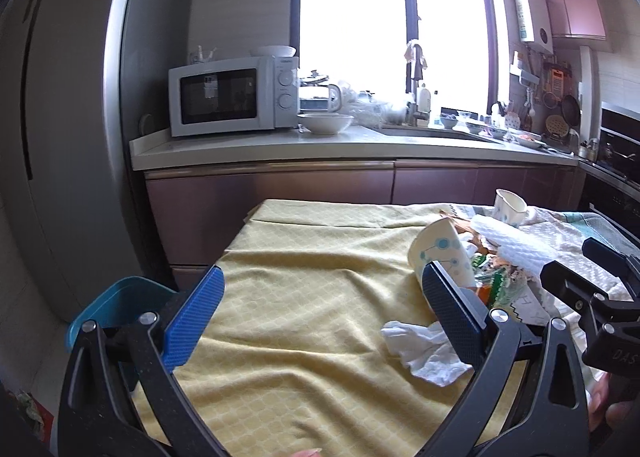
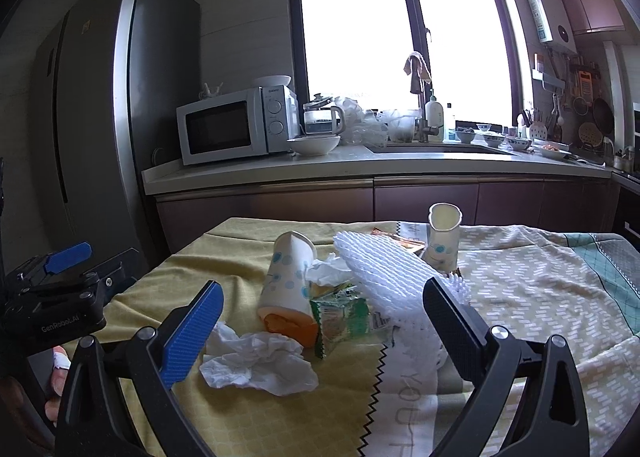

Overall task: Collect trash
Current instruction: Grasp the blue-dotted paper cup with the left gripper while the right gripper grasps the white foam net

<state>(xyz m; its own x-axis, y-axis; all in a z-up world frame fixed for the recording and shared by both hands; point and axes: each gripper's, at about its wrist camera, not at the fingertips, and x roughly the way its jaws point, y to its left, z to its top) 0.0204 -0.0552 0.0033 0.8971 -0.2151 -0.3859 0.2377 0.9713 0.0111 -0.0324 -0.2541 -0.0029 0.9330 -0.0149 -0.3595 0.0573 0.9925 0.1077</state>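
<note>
**Both claws spread wide above the littered cloth**

The right gripper [image 2: 322, 331] has its jaws wide apart and holds nothing. Between its fingers lie a crumpled white tissue [image 2: 256, 363], nearest its left finger, and just beyond that a green snack wrapper [image 2: 340, 315]. A tipped paper cup [image 2: 286, 285] with something orange at its mouth touches the wrapper on the left. A white foam net sleeve [image 2: 384, 269] slopes down to the right finger. Farther ahead a second paper cup [image 2: 442, 239] stands upright.

The left gripper [image 1: 324, 307] is likewise spread and empty, above bare yellow tablecloth [image 1: 300, 297]. The tissue [image 1: 424, 353] sits just inside its right finger, the tipped cup [image 1: 440, 249] beyond that finger's tip. Left of the claw, off the table edge, is a blue bin [image 1: 116, 303]. Far ahead runs a kitchen counter [image 1: 280, 145] with a microwave [image 1: 232, 95]
</note>
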